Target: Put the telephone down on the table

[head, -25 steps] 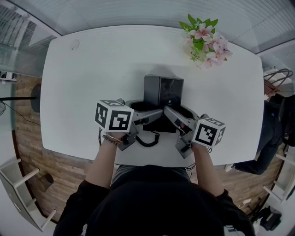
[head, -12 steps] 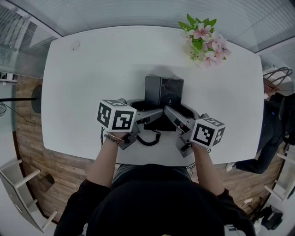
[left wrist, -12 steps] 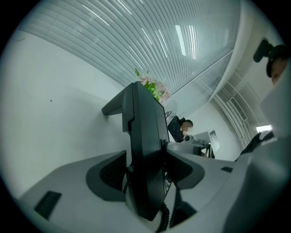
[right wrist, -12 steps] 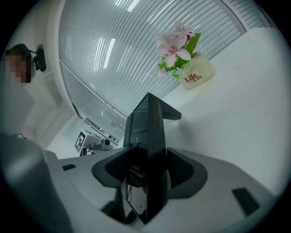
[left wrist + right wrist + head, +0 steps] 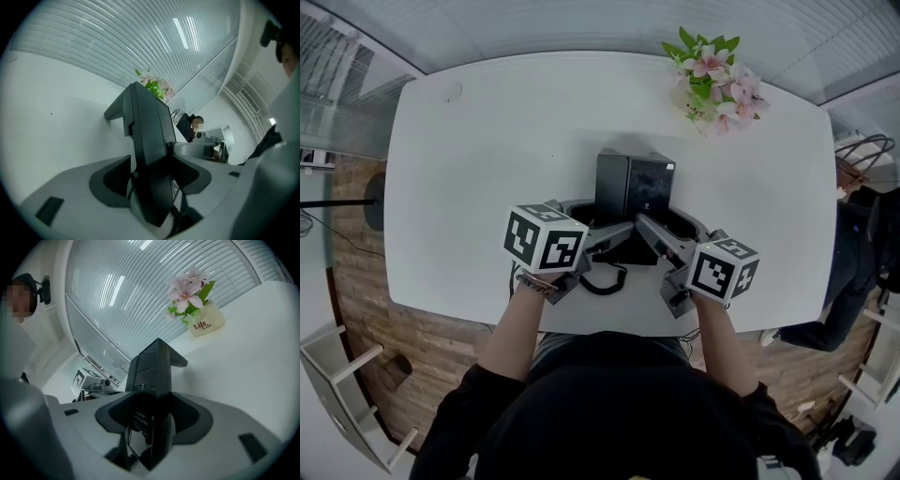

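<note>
Evidently the left gripper point(image 5: 151, 165) and right gripper point(image 5: 153, 409) each clamped one side of the telephone point(image 5: 634, 186) near the table's point(image 5: 469, 178) front edge; it seemed rigid, fairly heavy, smooth-sided.

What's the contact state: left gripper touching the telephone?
Touching. The left gripper view shows the left gripper with both jaws pressed against the sides of the telephone.

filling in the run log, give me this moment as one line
phase: holding | left gripper: shut on black desk telephone | right gripper: shut on telephone | white table: telephone contact unclear
</note>
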Demonstrator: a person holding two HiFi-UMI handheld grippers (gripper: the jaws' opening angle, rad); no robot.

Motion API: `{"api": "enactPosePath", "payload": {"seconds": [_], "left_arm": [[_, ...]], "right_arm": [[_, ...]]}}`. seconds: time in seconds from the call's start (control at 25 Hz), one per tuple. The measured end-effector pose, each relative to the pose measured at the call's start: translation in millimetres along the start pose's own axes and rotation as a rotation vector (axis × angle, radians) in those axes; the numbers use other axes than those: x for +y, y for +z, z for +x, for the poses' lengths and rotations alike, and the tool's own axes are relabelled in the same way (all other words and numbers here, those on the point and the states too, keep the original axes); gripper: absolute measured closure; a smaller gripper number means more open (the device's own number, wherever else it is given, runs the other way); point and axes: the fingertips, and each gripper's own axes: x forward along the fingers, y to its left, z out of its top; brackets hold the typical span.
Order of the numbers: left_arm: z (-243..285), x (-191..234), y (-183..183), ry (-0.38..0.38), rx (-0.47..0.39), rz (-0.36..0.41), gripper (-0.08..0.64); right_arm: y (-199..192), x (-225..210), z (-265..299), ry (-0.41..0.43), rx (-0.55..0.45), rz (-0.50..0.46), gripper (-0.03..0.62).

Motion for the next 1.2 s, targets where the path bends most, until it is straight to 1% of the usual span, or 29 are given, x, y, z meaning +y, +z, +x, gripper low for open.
{"api": "enactPosePath", "payload": {"seconds": [0.12, 0.24, 0.44, 0.6, 0.8, 0.96, 1.0, 1.08, 1.16, 1.2], "left_arm": [[0, 0, 1, 0.006, 0.002, 0.018, 0.279], [-1, 0, 1, 0.026, 0.003, 0.04, 0.279], [-6, 1, 8, 0.105, -0.021, 0.117, 0.268], [-16, -3, 19, 0.146, -0.073, 0.161, 0.268], [-25, -6, 22, 0.185, -0.091, 0.194, 0.268], [-37, -2, 27, 0.262, -0.129, 0.229, 0.268], [-40, -2, 29, 0.27, -0.142, 0.235, 0.268], [-45, -6, 34, 0.261, -0.171, 0.23, 0.268], [-49, -12, 41, 0.25, -0.206, 0.23, 0.27], [-52, -15, 45, 0.25, -0.224, 0.242, 0.27]], "right_arm": [[1, 0, 0, -0.011, 0.002, -0.032, 0.373], [3, 1, -2, -0.035, 0.006, -0.1, 0.367], [6, 3, -3, -0.082, 0.017, -0.203, 0.36], [14, 8, -8, -0.102, -0.018, -0.252, 0.354], [31, 20, -17, -0.112, -0.084, -0.305, 0.348], [39, 30, -21, -0.104, -0.117, -0.336, 0.348], [41, 32, -22, -0.1, -0.126, -0.343, 0.348], [45, 39, -25, -0.088, -0.142, -0.36, 0.348], [49, 47, -27, -0.079, -0.157, -0.391, 0.348], [52, 51, -29, -0.078, -0.165, -0.412, 0.348]]}}
